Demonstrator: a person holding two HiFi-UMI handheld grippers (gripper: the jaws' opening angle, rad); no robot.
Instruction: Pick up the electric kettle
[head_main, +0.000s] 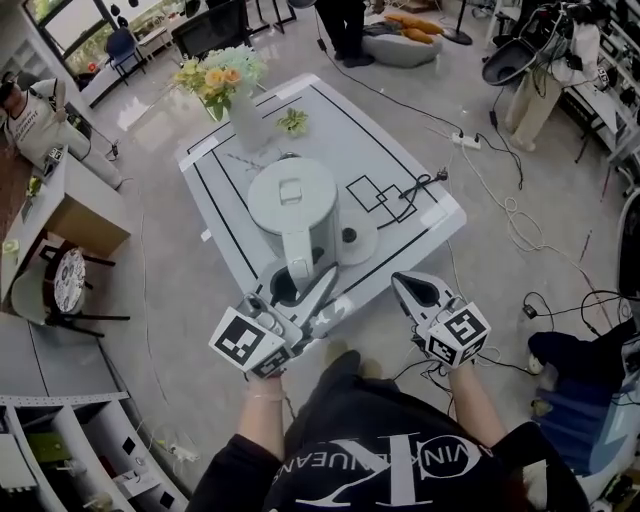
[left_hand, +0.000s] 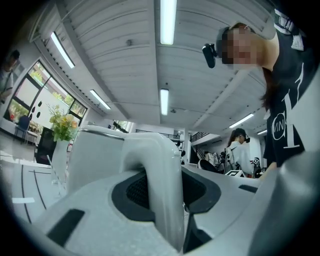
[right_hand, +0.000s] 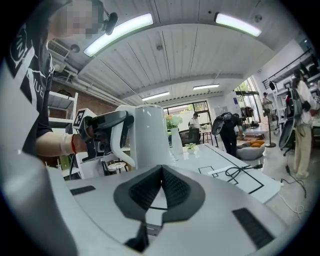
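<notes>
A white tabletop (head_main: 400, 140) marked with black lines filled the room's middle. The left claw (head_main: 306, 288) was clamped on the curved handle (left_hand: 162, 170) of the pale grey electric kettle (head_main: 292, 195), which sat at the tabletop's near edge beside a round base (head_main: 352, 240). The right claw (head_main: 408, 287), jaws together and empty, hung just right of it.

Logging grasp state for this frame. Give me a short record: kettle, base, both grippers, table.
kettle: white, upright, lid shut, off its base
handle: between the left jaws
left gripper: jaws shut on handle
right gripper: jaws shut, empty, clear of kettle
base: on table, right of kettle
table: also holds vase, plant, cable
</notes>
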